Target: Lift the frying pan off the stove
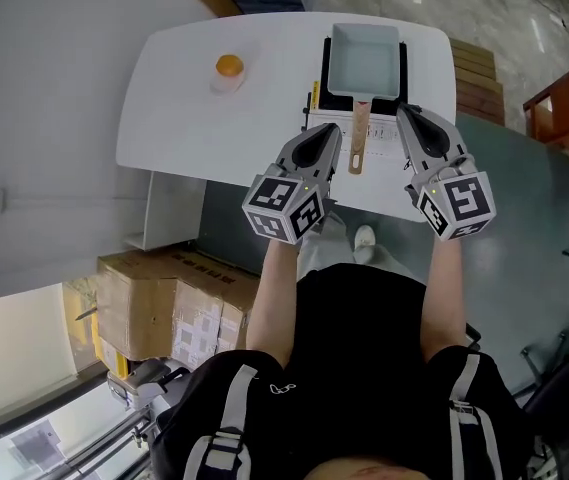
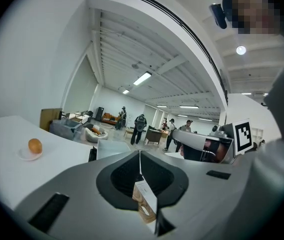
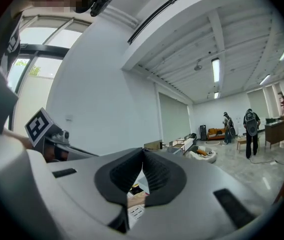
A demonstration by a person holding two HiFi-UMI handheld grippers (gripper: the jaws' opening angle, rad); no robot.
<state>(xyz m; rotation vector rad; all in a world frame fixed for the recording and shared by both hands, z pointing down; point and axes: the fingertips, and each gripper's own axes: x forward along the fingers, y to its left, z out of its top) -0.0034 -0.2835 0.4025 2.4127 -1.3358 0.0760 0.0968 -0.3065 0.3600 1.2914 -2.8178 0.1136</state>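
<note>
Left gripper (image 2: 140,155): jaws are sitting closed, nothing between them. Right gripper (image 3: 142,151): jaws are also pressing together, empty. Both are hovering over the counter's (image 1: 174,118) near edge, flanking the wooden handle (image 1: 360,138) without touching it. The frying pan (image 1: 364,58) is sitting on the black stove (image 1: 321,68) at the counter's far edge, toward the right corner, handle pointing at the person. An orange (image 1: 229,65) is resting well apart, toward the far left corner. Judging: the lift is not starting yet; opening, grasping the handle and raising are all remaining.

Frying pan (image 1: 365,60) on stove (image 1: 321,73), orange (image 1: 229,65) well left — both on table (image 1: 174,118)
</note>
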